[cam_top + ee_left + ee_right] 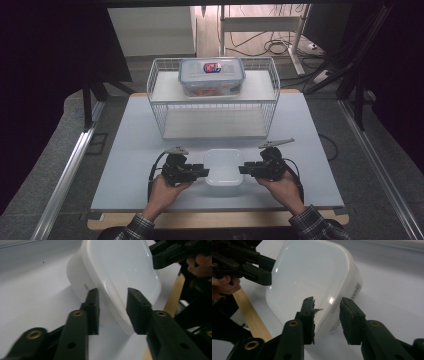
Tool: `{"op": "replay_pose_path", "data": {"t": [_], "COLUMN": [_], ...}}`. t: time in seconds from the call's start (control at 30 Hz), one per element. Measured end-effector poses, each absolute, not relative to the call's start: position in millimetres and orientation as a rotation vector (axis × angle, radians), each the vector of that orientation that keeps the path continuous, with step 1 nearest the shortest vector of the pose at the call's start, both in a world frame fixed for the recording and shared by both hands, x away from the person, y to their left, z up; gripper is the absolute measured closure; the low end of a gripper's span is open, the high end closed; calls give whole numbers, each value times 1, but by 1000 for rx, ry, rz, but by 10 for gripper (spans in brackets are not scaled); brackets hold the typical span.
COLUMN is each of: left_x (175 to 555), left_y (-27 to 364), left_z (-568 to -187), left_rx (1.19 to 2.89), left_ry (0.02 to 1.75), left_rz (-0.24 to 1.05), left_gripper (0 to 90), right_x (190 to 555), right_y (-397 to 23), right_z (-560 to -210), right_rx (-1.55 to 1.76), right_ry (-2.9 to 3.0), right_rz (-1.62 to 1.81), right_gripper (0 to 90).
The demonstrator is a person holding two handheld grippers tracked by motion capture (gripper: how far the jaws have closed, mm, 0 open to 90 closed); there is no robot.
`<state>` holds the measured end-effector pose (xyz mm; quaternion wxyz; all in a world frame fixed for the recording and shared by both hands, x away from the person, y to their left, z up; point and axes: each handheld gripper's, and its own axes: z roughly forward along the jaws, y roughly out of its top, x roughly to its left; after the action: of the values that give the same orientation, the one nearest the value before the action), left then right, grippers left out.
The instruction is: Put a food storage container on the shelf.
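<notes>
A white plastic container point(223, 167) sits on the pale blue table top point(130, 150), near the front edge. My left gripper point(205, 172) reaches in from the container's left and my right gripper point(241, 170) from its right. In the left gripper view the container's rim point(117, 302) lies between the two black jaws of the left gripper point(112, 302), one outside the wall and one over the top face. The right gripper point(327, 311) straddles the opposite rim point(324, 315) the same way. Both look shut on the container's edge.
A white wire rack point(215, 107) stands behind the container, with a clear lidded box point(211, 76) on its top shelf. A wooden strip point(215, 220) runs along the table's front edge. Metal rails flank the table. Cables lie on the floor at the back.
</notes>
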<state>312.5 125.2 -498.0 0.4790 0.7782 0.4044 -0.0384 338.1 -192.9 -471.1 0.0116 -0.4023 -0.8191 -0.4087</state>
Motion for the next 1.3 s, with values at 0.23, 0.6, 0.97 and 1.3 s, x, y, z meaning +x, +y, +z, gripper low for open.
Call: {"op": "replay_pose_path", "data": {"t": [0.23,0.6,0.97,1.3], "left_x": [308,305,301,304], "left_y": [123,124,130,139], "left_z": [-498,-487,-467,-442], "left_rx": [1878,1852,1827,1803], "left_ry": [1004,986,968,931], "left_rz": [-51,72,175,260], "left_gripper": [802,803,798,797], "right_x": [336,332,331,335], "right_y": [-197,-195,-189,-181], "right_z": [-469,-465,-447,-427], "right_rx": [-1304,-1237,-1137,-1100], "right_ry": [-2558,-2623,-2645,-2666], "right_rz": [-1335,-1485,-1634,-1716], "right_gripper": [776,781,787,787]}}
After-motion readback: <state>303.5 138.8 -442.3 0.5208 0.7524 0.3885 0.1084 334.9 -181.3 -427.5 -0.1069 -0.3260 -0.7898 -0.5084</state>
